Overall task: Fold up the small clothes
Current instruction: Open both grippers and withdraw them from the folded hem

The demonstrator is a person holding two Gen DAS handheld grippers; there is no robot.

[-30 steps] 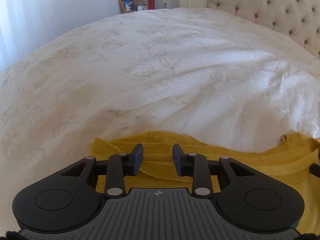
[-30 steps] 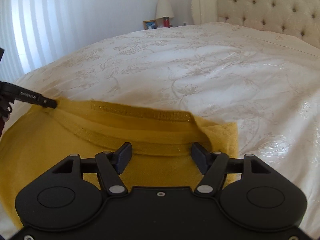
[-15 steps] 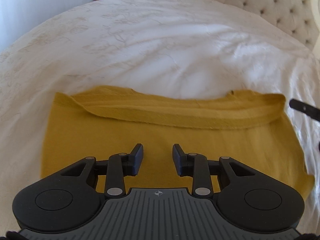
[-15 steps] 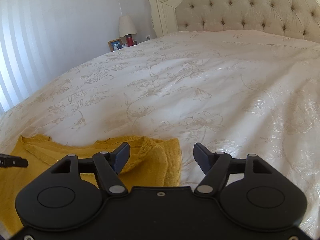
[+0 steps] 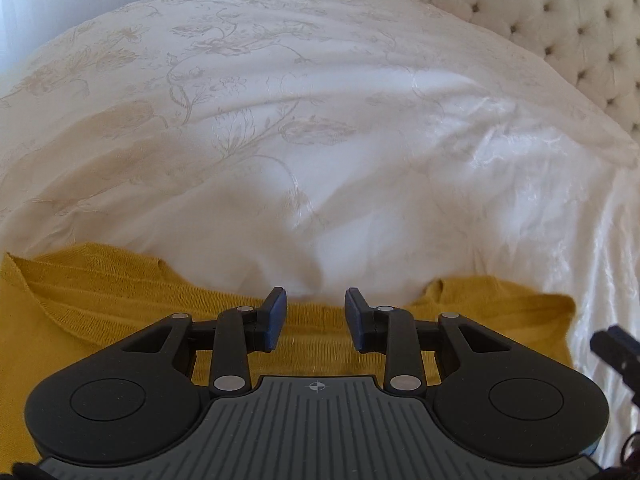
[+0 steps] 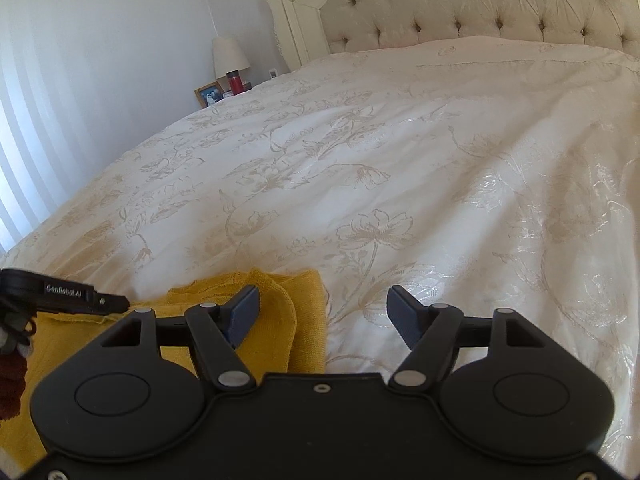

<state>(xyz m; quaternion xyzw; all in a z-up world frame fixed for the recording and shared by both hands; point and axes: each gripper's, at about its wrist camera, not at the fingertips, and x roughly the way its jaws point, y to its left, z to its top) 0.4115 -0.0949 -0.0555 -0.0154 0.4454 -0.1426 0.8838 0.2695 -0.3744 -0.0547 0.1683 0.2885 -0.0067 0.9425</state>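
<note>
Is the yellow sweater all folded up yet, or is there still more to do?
Not finished, I think. The yellow sweater already lies flat on the white bedspread, and in the right wrist view its right edge looks doubled over. Nothing is in hand: the left gripper and the right gripper are both open above it, gripping nothing. How many folds remain I cannot tell, because much of it is hidden.

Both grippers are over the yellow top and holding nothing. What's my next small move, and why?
Probably lower the right gripper onto the yellow top's near corner and pinch it: both grippers' jaws stand open and empty, the left gripper over the ribbed edge, the top flat on the bedspread.
</note>
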